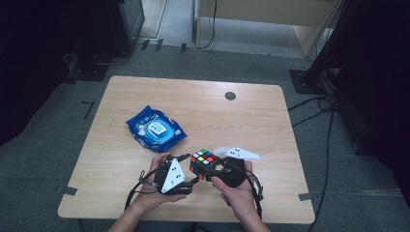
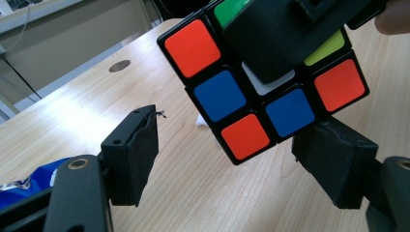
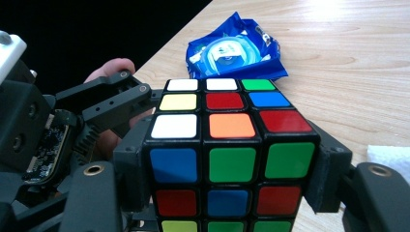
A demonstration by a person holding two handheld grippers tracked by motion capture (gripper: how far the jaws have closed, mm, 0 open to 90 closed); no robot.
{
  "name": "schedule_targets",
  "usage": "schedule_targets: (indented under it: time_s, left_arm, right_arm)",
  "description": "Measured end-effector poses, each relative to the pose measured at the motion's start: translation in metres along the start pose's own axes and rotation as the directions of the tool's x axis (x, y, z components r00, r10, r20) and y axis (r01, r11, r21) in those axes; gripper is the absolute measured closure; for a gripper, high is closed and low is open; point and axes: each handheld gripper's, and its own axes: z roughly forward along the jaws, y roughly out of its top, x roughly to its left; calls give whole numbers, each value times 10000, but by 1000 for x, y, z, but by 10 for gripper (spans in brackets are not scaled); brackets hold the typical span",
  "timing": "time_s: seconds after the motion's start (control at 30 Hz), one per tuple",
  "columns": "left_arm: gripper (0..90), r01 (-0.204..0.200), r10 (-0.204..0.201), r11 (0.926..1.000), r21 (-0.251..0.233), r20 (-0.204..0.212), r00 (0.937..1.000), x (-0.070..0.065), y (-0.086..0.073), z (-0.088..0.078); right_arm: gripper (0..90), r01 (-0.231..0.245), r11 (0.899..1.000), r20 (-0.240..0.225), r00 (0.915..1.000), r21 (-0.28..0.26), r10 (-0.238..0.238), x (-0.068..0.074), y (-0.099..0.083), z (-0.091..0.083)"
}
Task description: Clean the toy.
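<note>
The right tongs (image 1: 212, 170) squeeze the puzzle cube (image 1: 203, 163) by two sides, holding it up just above the near surface (image 1: 251, 121). The left tongs (image 1: 191, 166) hang loose beside it, likely ready to turn a layer.

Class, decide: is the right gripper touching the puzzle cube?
Touching. In the right gripper view, the right gripper has both pads pressed against opposite sides of the puzzle cube.
</note>
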Motion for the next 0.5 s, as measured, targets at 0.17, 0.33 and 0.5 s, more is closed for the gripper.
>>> schedule_targets:
  time_s: [0.17,0.33,0.5]
  left_arm:
    - [243,215,-216,9985,-503,-23,9998,2,5,-5]
    - [238,119,-119,9987,-487,16,9999,2,3,-5]
    - [261,66,-66,9987,-496,13,10000,0,3,-4]
  right_arm:
    - [341,64,9996,-81,9999,279,-61,4,-5,6]
    - [343,302,9988,69,9995,385,-305,7,-9,12]
    - [343,194,9991,89,9998,367,-198,7,-10,11]
